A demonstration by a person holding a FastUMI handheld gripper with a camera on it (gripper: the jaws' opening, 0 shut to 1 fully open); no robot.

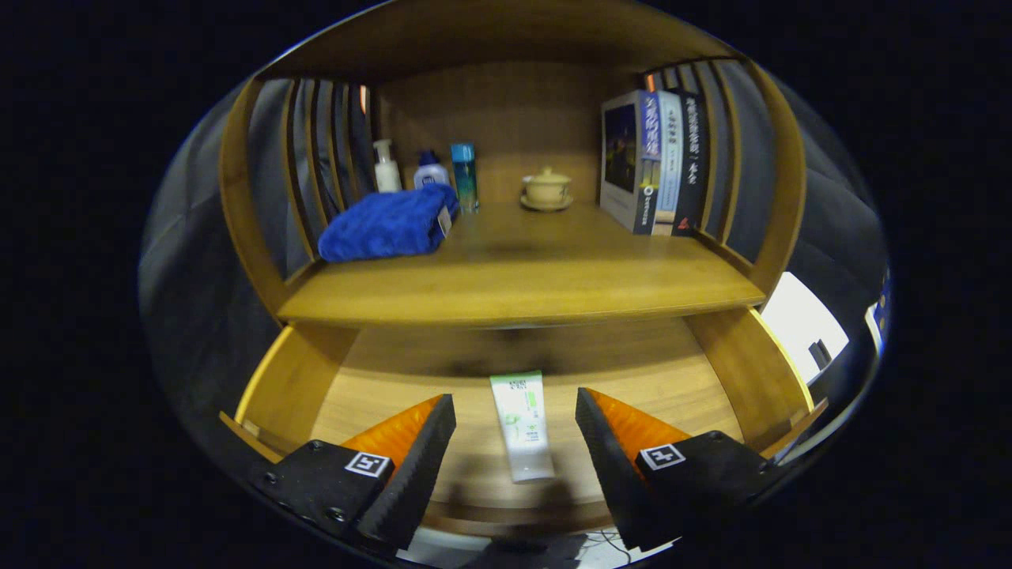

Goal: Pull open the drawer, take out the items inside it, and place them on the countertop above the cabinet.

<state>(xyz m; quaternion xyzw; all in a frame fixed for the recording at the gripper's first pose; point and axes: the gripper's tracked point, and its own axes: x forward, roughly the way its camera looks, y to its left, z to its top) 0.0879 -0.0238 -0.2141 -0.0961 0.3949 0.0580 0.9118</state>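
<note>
a: drawer [294,378] stands pulled out below the desk [522,288]; tongs [515,411] spread wide and gripping nothing, poised over the drawer's front half.

b: contents?

a: one item seen; a white-and-green tube [522,427] lying flat on the drawer floor, mid-width, long axis running front to back, lower end near the front edge; it sits in the gap between the two fingers, apart from both; the back of the drawer is in shadow under the desk, cannot tell whether more lies there.

b: judgement on the step in hand?

a: reaching for the tube; suggest lowering with the gap centred on it, so the fingers close across its narrow width; take it about mid-length, since a soft tube may squash or slip if pinched at the flat end; lift clear of the drawer walls and of the desk's front edge before raising.

b: what does the desk hold already?

a: blue towel [387,225] folded at the left side; behind it a white pump bottle [386,166], a squat blue-capped bottle [431,170] and a teal bottle [464,175] toward the back left corner; a lidded cup on a saucer [546,190] at the back, middle; books [652,162] upright at the right side.

b: where to set down?

a: the bare front middle looks freest; not yet attempted.
</note>
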